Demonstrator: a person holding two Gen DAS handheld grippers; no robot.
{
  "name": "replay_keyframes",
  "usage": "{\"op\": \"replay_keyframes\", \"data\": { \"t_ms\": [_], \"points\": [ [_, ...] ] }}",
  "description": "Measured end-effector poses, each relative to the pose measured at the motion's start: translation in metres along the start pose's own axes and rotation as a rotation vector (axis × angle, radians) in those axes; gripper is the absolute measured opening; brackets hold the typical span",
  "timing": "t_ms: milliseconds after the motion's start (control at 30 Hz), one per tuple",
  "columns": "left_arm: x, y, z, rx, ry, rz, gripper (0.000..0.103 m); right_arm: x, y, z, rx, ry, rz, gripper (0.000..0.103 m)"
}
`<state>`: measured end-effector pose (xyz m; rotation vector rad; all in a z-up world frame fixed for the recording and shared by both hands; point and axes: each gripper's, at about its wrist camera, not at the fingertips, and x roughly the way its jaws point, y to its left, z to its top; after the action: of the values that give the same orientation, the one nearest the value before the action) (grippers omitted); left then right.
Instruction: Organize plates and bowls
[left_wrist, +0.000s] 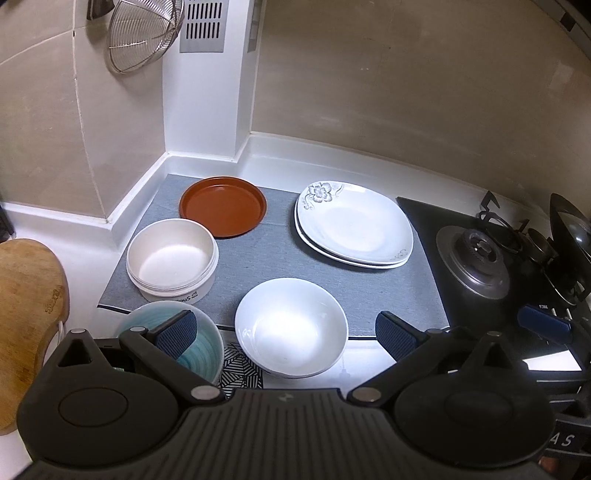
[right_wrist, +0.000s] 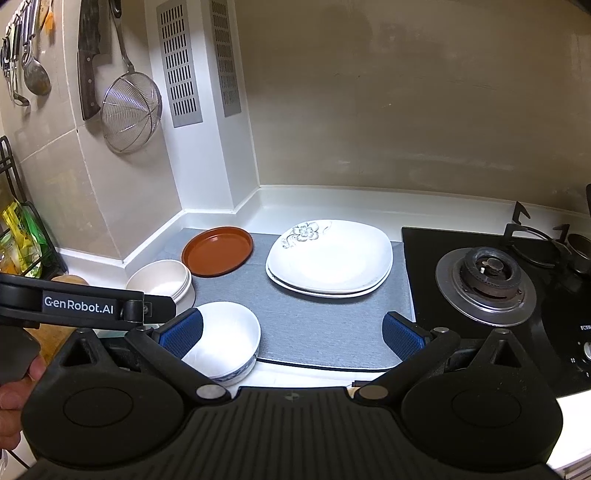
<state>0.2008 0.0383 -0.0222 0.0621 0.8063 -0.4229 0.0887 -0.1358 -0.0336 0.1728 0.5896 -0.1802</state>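
Observation:
On a grey mat (left_wrist: 258, 258) lie a brown round plate (left_wrist: 222, 205), two stacked white flowered plates (left_wrist: 352, 225), a cream straight-sided bowl (left_wrist: 171, 254), a white bowl (left_wrist: 291, 326) and a teal ribbed bowl (left_wrist: 203, 347). My left gripper (left_wrist: 286, 332) is open and hovers over the white bowl, its left finger above the teal bowl. My right gripper (right_wrist: 291, 334) is open and empty above the mat's front edge, with the white bowl (right_wrist: 225, 339) under its left finger. The right wrist view also shows the brown plate (right_wrist: 218, 251), white plates (right_wrist: 328, 258) and cream bowl (right_wrist: 162, 280).
A black gas hob (right_wrist: 487, 280) lies right of the mat, with a dark pan (left_wrist: 569, 236) on it. A wooden cutting board (left_wrist: 26, 314) stands at the left. A wire strainer (right_wrist: 129, 110) and utensils hang on the tiled wall. A rack with packets (right_wrist: 18, 236) sits far left.

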Motion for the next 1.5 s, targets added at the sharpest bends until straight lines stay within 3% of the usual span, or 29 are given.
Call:
{"op": "replay_keyframes", "data": {
  "t_ms": [1067, 1500],
  "points": [
    [-0.002, 0.053, 0.009, -0.056, -0.007, 0.011, 0.103, 0.015, 0.04, 0.011, -0.039, -0.011, 0.016, 0.103],
    [-0.007, 0.066, 0.026, -0.017, -0.014, -0.041, 0.103, 0.003, 0.042, 0.019, -0.017, -0.057, -0.04, 0.103]
  ]
}}
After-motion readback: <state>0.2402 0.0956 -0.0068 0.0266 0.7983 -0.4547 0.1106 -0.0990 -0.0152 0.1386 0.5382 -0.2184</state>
